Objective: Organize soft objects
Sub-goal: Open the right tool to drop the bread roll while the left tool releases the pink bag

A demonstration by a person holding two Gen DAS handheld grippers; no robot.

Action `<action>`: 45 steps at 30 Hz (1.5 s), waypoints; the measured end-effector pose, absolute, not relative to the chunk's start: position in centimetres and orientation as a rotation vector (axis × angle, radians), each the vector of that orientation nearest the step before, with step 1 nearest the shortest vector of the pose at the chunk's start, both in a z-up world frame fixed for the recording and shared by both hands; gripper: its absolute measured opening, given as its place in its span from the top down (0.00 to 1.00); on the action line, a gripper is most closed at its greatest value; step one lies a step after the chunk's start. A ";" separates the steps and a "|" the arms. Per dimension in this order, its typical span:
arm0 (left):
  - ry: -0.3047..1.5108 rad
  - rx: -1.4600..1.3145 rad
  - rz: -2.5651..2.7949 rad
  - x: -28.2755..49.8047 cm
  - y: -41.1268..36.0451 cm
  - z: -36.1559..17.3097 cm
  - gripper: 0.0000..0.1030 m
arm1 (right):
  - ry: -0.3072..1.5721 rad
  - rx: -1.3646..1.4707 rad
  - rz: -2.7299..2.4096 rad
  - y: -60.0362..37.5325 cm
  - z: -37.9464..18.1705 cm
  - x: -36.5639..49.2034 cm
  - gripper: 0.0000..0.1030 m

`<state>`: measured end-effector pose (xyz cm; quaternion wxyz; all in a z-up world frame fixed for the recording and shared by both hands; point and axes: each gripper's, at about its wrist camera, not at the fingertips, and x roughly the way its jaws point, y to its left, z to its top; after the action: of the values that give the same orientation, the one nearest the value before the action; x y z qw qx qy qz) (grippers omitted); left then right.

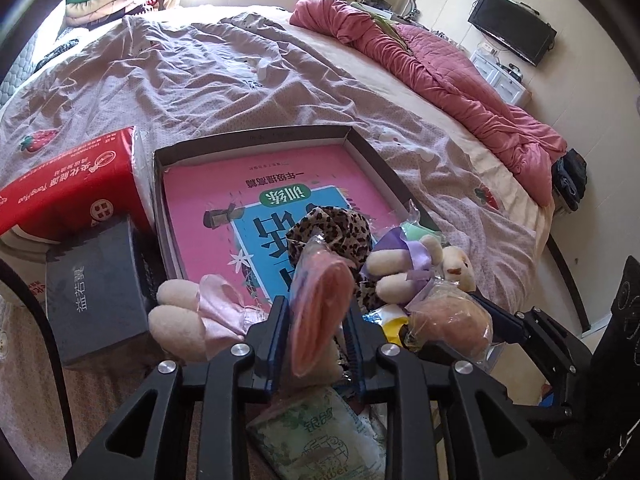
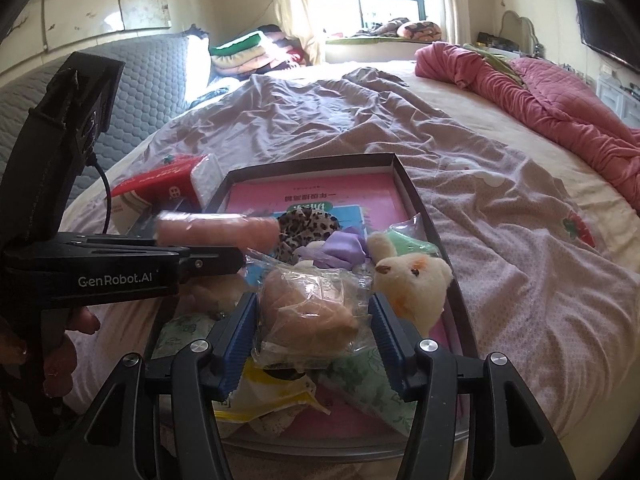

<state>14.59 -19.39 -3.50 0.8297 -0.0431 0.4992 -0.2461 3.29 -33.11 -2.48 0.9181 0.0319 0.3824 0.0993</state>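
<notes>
Clamped between the left gripper fingers, a pink wrapped pad is held above the shallow box on the bed, beside a leopard scrunchie.

From the right wrist, the right gripper is seen spread around a bagged peach puff, pads not visibly pressing it; a cream plush lies alongside.

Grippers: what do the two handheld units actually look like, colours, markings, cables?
Both are black plastic with angular triangular cut-outs and silver round bolts. The left gripper and right gripper each have blue ribbed finger pads. The right wrist view shows the left unit's body printed "GenRobot.AI" in white, a black cable looping from its upper block, and the bare fingers of the person's hand on its handle.
</notes>
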 end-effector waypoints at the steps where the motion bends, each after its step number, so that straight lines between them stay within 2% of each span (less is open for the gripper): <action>1: 1.060 -0.104 -0.535 14.6 -19.4 -3.5 0.65 | 0.785 0.065 0.204 -33.2 -2.5 3.3 0.42; 3: 1.055 -0.108 -0.549 14.4 -19.6 -3.3 0.58 | 0.787 0.063 0.206 -33.2 -2.5 3.2 0.38; 6: 1.045 -0.086 -0.550 14.0 -19.8 -3.1 0.55 | 0.796 0.038 0.202 -32.8 -2.6 3.2 0.33; 10: 1.033 -0.084 -0.550 13.6 -19.5 -2.8 0.53 | 0.795 -0.016 0.188 -32.3 -2.6 2.8 0.31; 17: 1.003 -0.082 -0.540 12.4 -18.4 -1.6 0.40 | 0.773 -0.024 0.173 -32.5 -1.8 2.3 0.29; 34: 0.970 -0.109 -0.502 10.6 -15.5 0.4 0.37 | 0.735 0.011 0.157 -32.7 1.0 1.1 0.25; 38: 0.962 -0.112 -0.494 10.1 -14.8 1.0 0.31 | 0.706 0.036 0.152 -32.8 2.5 0.3 0.24; 45: 0.946 -0.100 -0.462 8.5 -13.9 2.1 0.29 | 0.692 0.018 0.124 -32.2 4.4 -1.1 0.24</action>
<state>8.53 -13.89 2.07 0.8634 -0.0478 0.4512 -0.2205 -1.09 -32.18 4.39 0.9388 0.0086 0.3390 0.0607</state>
